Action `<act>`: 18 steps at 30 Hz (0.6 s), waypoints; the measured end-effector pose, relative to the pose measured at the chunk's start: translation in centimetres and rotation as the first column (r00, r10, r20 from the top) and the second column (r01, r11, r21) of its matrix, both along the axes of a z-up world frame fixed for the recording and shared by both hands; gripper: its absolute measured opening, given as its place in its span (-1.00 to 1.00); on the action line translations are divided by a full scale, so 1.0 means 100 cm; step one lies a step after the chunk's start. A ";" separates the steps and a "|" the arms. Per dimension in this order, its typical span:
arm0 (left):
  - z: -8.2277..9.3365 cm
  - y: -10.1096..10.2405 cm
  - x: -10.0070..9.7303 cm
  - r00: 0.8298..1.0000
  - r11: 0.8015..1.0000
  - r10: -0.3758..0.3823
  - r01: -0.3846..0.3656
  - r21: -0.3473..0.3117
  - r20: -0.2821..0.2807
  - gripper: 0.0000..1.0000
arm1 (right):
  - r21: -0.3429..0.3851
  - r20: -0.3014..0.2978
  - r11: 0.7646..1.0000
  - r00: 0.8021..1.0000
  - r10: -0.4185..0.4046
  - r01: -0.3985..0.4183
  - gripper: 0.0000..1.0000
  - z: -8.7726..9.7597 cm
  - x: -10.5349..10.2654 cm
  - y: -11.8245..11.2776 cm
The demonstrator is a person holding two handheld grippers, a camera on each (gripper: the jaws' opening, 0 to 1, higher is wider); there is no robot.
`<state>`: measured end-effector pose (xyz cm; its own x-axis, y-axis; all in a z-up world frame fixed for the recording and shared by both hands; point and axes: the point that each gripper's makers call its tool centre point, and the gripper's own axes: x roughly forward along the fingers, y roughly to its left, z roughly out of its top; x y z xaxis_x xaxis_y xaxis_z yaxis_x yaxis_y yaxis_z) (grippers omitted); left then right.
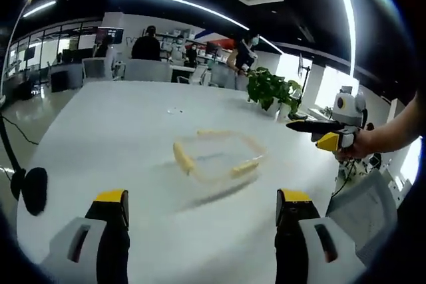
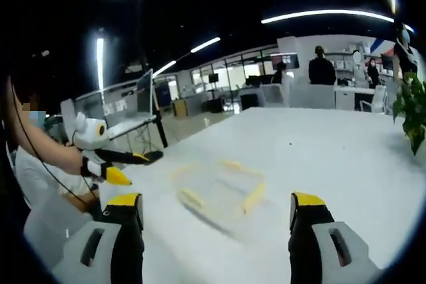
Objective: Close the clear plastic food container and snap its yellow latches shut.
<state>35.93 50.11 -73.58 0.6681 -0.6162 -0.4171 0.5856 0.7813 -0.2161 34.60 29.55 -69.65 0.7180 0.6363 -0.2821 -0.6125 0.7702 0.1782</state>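
Holding both tools up above the white table (image 1: 100,138), I am looking down at the clear food container (image 1: 218,154). It sits flat near the middle of the table, with nothing touching it. I can see its yellow latches (image 1: 184,158) along the sides. It looks a bit blurry, so I cannot tell if the lid is fully down or if any latch is snapped.

My left tool (image 1: 203,207) is near me, low over the table, with its two jaws wide apart and nothing between them. The container is out in front of it, between the two jaws as I look along them. I think I keep the jaws apart so I can push down on a latch or the lid when I get there.

My right tool (image 2: 216,211) is also spread apart and holds nothing. From the left gripper view it shows off to the right side, held in my hand (image 1: 356,145), well away from the container. From the right gripper view, my left tool shows off to the left.

I think I hold one tool on each side so I can reach both sides of the container. A green plant (image 1: 273,90) stands at the far edge, out of the way. The closing job looks like it is just starting.
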 end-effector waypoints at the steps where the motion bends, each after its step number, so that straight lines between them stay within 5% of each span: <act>1: 0.000 0.000 -0.001 1.000 1.000 0.000 0.000 0.000 0.000 0.83 | 0.003 -0.005 1.000 1.000 -0.002 0.002 0.84 -0.001 -0.001 0.000; 18: -0.001 0.007 -0.018 0.999 0.999 0.038 -0.038 -0.019 -0.004 0.80 | 0.022 -0.004 1.000 1.000 -0.019 0.019 0.85 0.000 -0.018 -0.003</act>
<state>34.13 50.84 -73.66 0.6898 -0.5982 -0.4079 0.5547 0.7987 -0.2332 32.78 29.27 -69.64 0.7287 0.6289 -0.2711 -0.5973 0.7773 0.1978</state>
